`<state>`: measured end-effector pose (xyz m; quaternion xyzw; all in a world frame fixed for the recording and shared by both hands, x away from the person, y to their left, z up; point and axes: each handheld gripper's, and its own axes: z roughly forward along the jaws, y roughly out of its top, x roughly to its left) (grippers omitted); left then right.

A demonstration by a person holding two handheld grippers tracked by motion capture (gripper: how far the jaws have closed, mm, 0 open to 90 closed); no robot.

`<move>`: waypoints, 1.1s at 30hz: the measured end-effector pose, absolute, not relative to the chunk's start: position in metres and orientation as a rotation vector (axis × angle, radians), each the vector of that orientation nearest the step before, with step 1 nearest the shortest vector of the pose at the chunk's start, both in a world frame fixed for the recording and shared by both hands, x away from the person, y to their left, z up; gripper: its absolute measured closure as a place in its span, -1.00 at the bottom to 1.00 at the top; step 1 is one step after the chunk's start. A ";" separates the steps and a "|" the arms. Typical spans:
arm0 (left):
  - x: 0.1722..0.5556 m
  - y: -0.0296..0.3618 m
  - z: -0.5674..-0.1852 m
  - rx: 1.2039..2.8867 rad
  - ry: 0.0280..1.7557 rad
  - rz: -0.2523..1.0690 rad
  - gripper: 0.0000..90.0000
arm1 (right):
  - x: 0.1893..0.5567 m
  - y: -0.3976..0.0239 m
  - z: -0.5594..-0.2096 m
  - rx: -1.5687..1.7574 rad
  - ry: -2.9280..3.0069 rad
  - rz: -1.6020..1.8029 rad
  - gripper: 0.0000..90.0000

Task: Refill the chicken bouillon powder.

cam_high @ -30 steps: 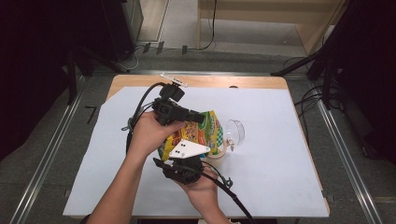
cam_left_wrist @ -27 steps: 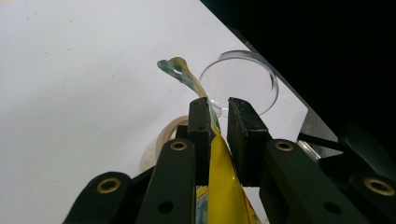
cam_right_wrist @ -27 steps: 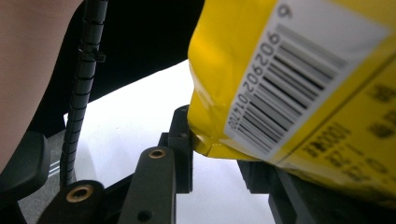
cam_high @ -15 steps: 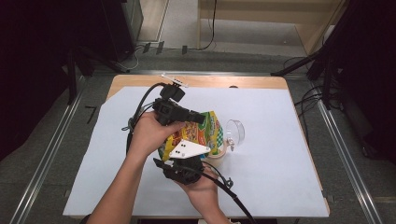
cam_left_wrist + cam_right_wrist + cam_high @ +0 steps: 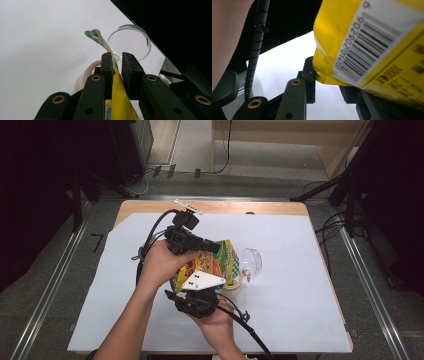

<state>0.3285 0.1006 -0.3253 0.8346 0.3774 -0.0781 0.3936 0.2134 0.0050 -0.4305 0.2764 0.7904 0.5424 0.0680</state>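
Yellow printed foil snack bag (image 5: 216,262) held above white table sheet (image 5: 300,270) beside clear plastic cup (image 5: 251,260) — left gripper (image 5: 117,60) & right gripper (image 5: 329,82) both clenched on it — advise steady, opposed pull w/o tilting.

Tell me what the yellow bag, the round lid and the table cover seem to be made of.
Yellow bag: likely glossy plastic film; it shines, creases, and carries a printed barcode. Round lid: clear, hard-looking plastic or possibly glass; the surface shows through it and the rim glints. Table cover: matte white sheet, probably paper or thin plastic, laid flat over a wooden top.
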 end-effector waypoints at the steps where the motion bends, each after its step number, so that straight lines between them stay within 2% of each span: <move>1: 0.328 0.100 -0.325 2.118 0.957 -0.198 0.77 | 0.213 0.005 -0.431 0.832 2.381 1.634 0.58; 33: 0.323 0.097 -0.319 2.130 0.947 -0.165 0.77 | 0.212 0.005 -0.426 0.827 2.390 1.638 0.60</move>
